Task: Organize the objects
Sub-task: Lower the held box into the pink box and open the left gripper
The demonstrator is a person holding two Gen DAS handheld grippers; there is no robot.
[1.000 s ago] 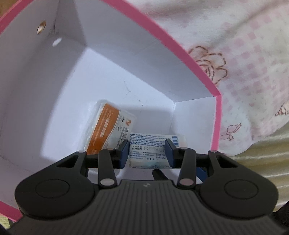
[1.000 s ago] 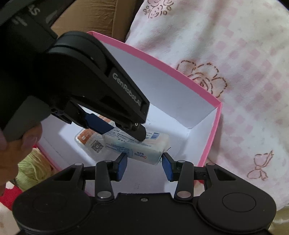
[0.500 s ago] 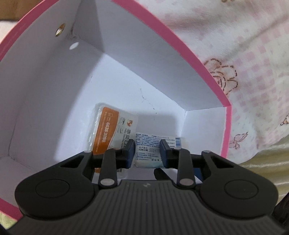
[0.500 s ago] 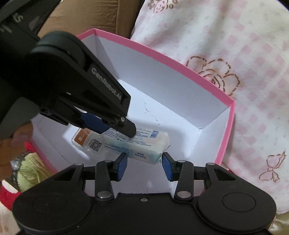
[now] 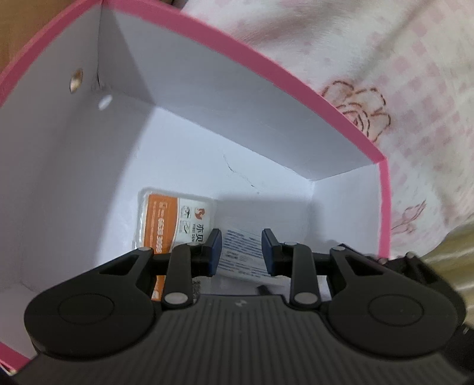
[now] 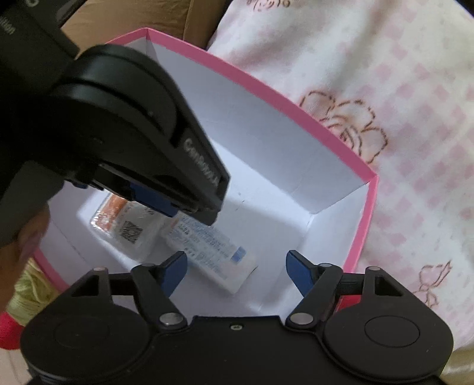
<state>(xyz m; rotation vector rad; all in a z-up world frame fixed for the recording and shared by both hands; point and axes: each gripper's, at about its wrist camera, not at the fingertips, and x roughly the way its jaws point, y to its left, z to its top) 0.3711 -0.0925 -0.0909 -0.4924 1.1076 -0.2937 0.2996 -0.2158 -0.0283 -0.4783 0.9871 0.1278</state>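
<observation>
We saw a white cloth (image 6: 385, 74) with pale pink checks spread across the right and upper part of both views, soft and a little rumpled. A rose outline (image 6: 343, 124) was stitched on it in brown thread, and lower down a small bow motif (image 6: 434, 281) in the same thread. In the left wrist view the same rose (image 5: 361, 109) and a second small motif (image 5: 411, 216) showed on the cloth (image 5: 385, 59). At the top of the right wrist view we noticed a brown cardboard surface (image 6: 142, 14). At the lower left edge lay something yellow-green and fuzzy (image 6: 26, 284), with a red patch (image 6: 9, 328) just below it; we could not tell what either was.
</observation>
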